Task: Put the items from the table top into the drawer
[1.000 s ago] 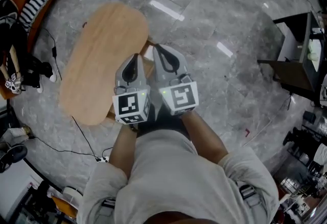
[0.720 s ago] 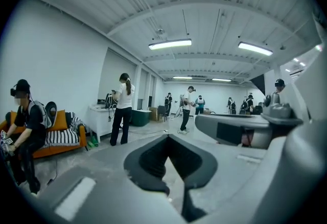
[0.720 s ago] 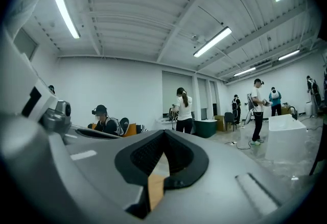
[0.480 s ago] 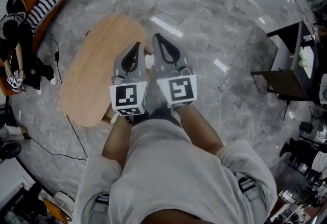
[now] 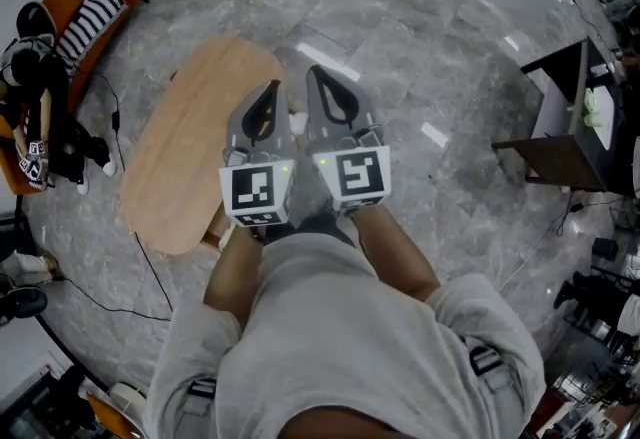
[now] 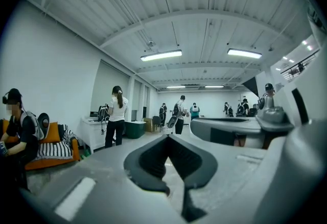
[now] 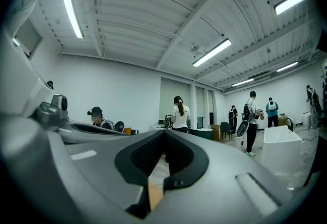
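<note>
Tan table [image 5: 185, 162], grey marbled floor [image 5: 430, 47]

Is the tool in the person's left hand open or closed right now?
Shut. In the left gripper view the left gripper's fingers meet at their tips, and nothing is held between them.
</note>
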Tool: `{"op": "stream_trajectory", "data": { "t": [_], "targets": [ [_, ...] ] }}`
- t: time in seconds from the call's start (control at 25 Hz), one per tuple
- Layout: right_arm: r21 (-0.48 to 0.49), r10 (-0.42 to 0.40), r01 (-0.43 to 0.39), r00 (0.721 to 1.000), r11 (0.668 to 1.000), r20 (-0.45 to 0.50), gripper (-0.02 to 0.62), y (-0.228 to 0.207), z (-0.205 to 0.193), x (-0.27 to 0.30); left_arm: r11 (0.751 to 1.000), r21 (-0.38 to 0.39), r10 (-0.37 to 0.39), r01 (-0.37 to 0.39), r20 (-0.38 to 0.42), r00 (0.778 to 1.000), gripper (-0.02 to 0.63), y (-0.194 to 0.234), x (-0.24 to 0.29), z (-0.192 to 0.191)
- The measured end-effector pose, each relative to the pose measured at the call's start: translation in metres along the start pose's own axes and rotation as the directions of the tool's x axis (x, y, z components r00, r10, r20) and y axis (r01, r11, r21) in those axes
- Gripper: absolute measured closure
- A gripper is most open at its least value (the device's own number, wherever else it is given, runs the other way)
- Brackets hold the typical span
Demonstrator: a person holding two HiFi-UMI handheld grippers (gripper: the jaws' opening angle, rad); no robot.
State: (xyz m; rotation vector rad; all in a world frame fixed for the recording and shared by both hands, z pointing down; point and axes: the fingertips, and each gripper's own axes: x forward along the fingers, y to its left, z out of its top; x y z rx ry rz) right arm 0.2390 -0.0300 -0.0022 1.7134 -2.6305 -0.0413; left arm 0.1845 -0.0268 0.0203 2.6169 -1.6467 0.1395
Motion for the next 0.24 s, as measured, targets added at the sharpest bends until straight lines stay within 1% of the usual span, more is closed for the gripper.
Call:
{"op": "stream_trajectory", "data": {
  "t": [0.24],
  "targets": [
    [0.000, -0.003, 0.003, 1.000, 1.000, -0.006, 0.589, -0.009, -0.004, -0.013, 1.000, -0.018, -0.005, 0.005, -0.002, 1.000, 0.586, -0.017, -0.001, -0.004]
  ]
}}
